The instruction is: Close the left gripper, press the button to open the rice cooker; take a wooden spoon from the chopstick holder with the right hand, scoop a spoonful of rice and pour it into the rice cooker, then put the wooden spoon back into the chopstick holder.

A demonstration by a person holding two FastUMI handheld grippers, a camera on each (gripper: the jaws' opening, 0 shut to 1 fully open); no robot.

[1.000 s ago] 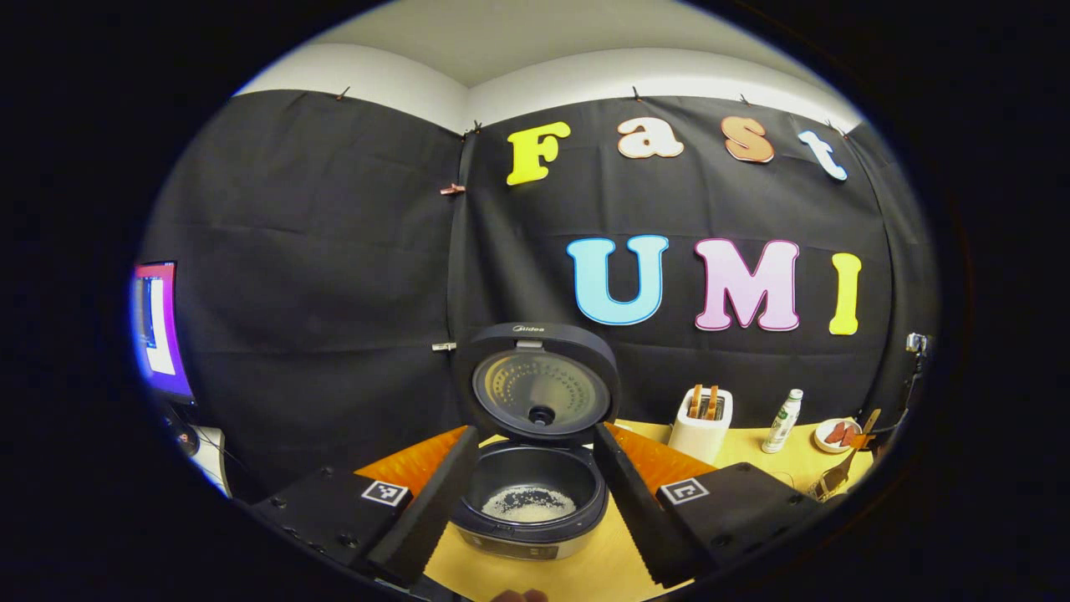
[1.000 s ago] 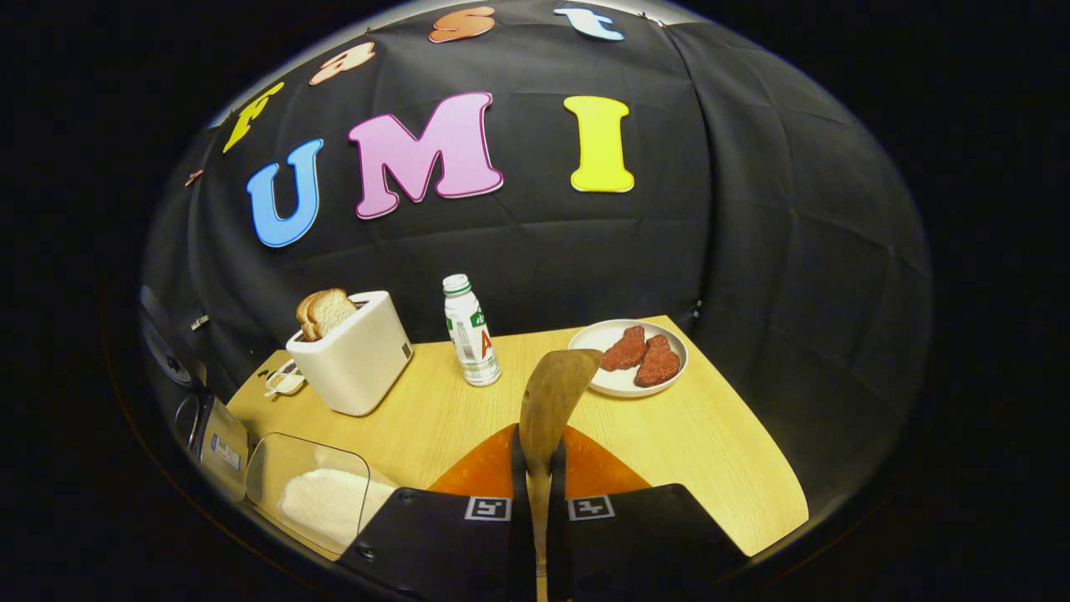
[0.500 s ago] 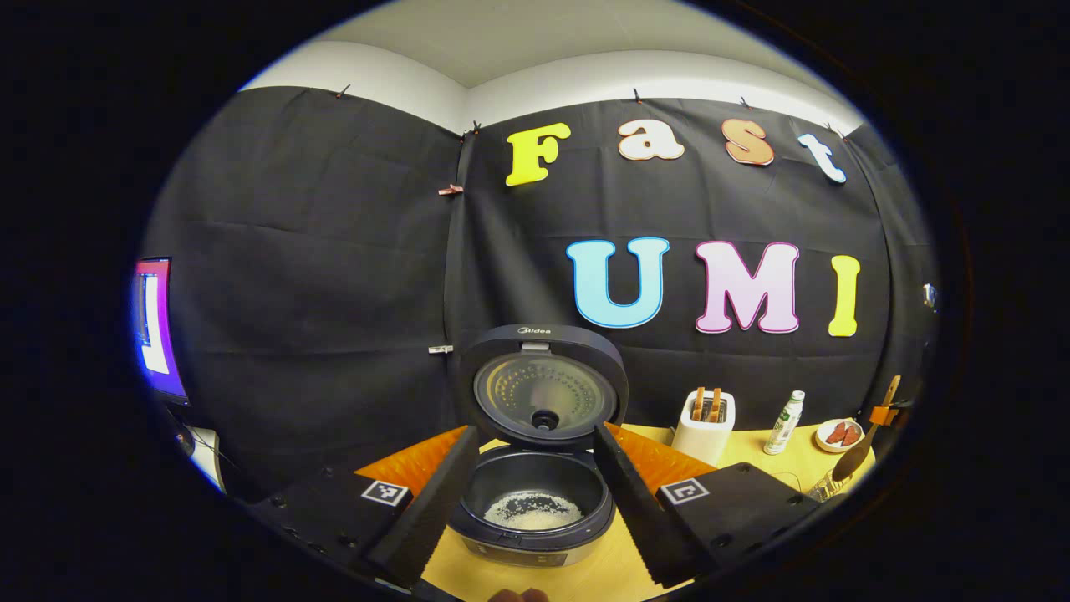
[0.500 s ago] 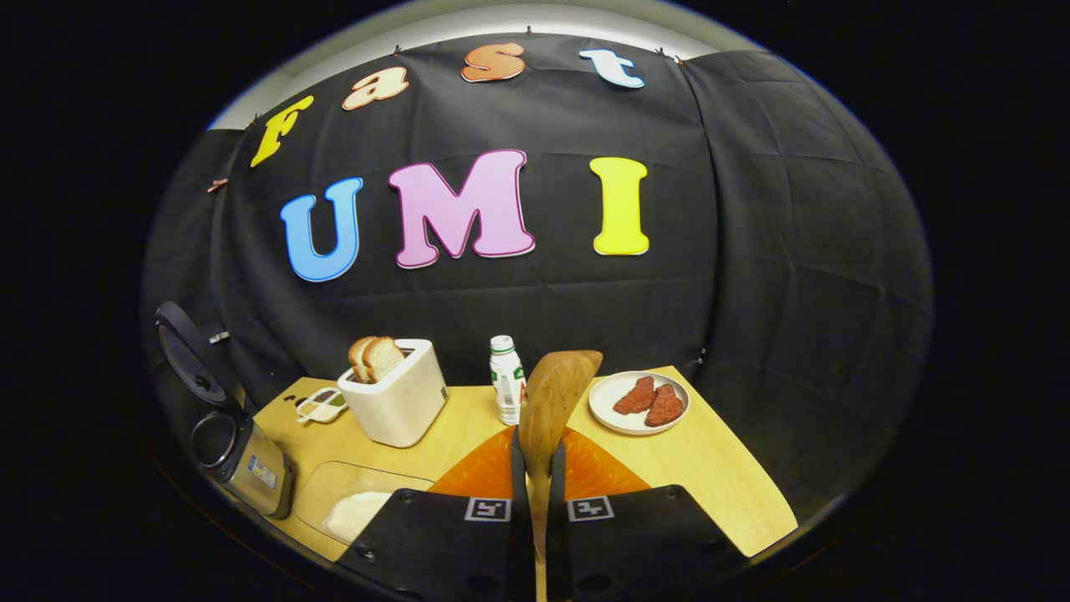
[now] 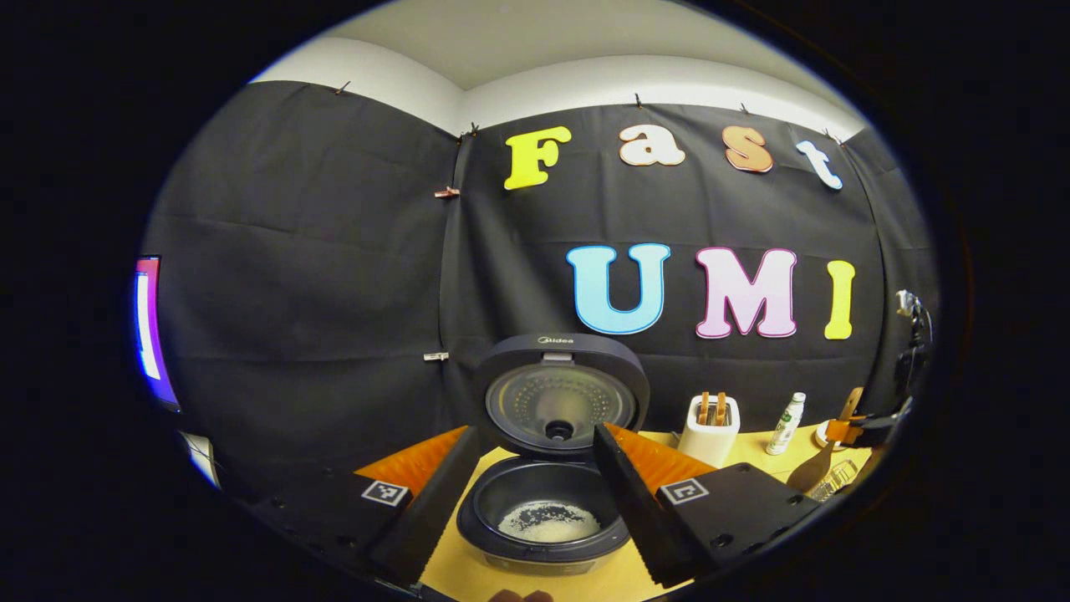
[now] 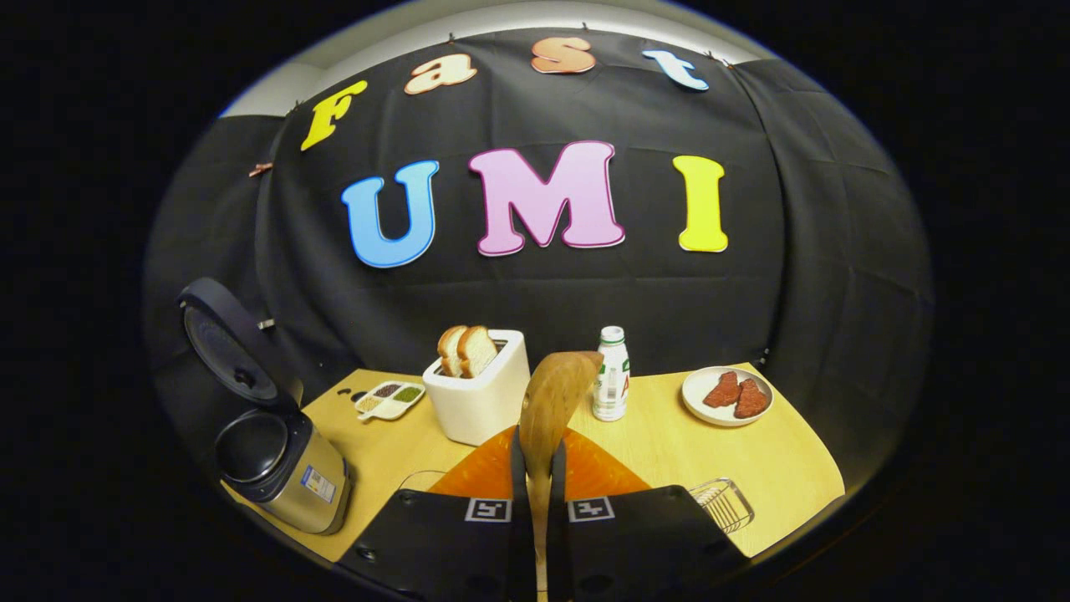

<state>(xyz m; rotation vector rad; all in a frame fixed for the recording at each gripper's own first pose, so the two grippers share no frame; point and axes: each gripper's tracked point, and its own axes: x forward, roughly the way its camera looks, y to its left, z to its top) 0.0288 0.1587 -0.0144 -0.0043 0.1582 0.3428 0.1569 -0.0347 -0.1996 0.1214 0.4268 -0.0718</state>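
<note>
The rice cooker (image 5: pixel 543 535) stands open in front of my left gripper (image 5: pixel 535 435), its lid (image 5: pixel 558 401) upright and a thin layer of white rice (image 5: pixel 547 522) in the pot. The left gripper is open, one finger on either side of the cooker, touching nothing. My right gripper (image 6: pixel 535 456) is shut on the handle of the wooden spoon (image 6: pixel 556 389), whose bowl sticks out ahead over the table. In the left gripper view the right gripper (image 5: pixel 853 431) holds the spoon (image 5: pixel 809 472) just above the wire chopstick holder (image 5: pixel 834 478). The holder (image 6: pixel 723 503) sits low right of the right gripper.
On the wooden table (image 6: pixel 669 451) stand a white toaster (image 6: pixel 481 397) with bread, a small bottle (image 6: pixel 612 374), a plate (image 6: pixel 700 408) with red meat pieces and a divided condiment dish (image 6: pixel 389 400). The open cooker (image 6: pixel 280 464) is at the table's left end. A lit screen (image 5: pixel 149 330) glows far left.
The right gripper has swung with the spoon away from the rice container, which has slid out of its view, toward the wire holder, now in view. The left gripper has drifted slightly and stays open.
</note>
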